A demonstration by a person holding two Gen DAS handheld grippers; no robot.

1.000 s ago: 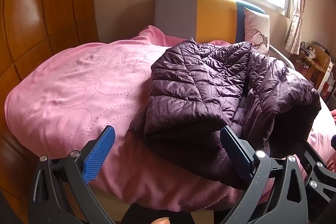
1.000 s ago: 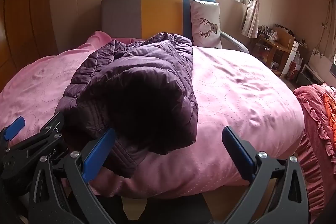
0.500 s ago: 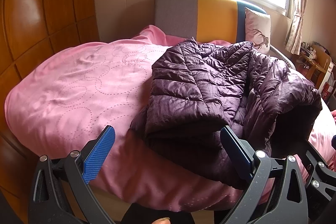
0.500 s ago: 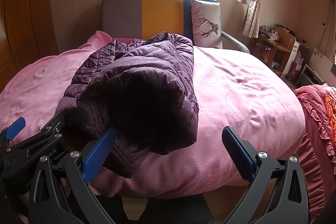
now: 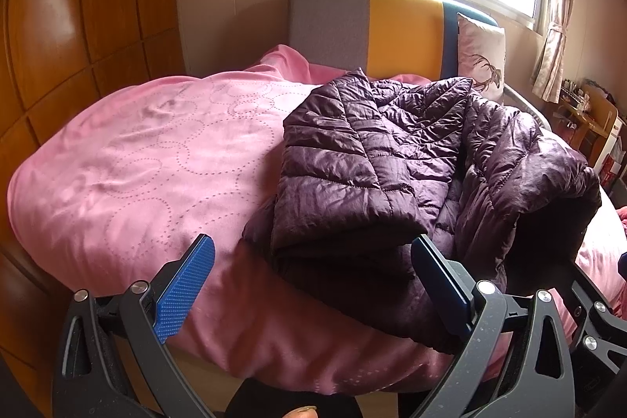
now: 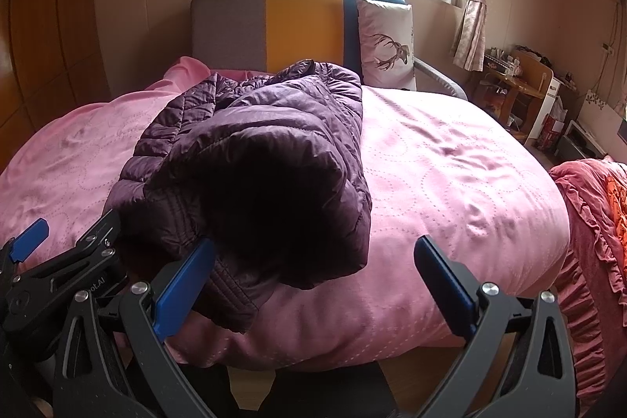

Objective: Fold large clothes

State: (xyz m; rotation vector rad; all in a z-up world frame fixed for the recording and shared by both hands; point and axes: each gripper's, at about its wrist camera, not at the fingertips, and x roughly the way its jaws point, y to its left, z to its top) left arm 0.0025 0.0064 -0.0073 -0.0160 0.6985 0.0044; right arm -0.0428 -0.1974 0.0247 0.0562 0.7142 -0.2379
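1. So, jacket point(image 5: 376, 163) lies on the pink bed point(image 5: 137, 163), partly folded; long axis runs from the near edge toward the headboard point(image 6: 298, 22).
2. Left gripper point(image 5: 313, 285): fingers wide apart, empty, just short of the near hem; the folded panel sits ahead, toward its right finger.
3. Right gripper point(image 6: 313, 285): fingers wide apart, empty; jacket's bunched right side is ahead-left, at its left finger point(image 6: 184, 285).
4. Both look about equally near; jacket lies between them.
5. Likely next: each grips a near corner and folds toward the headboard.
6. Writing: only "ot.AI" readable on the left gripper's body in the right view; pillow point(image 6: 386, 42) shows a deer print, no text.
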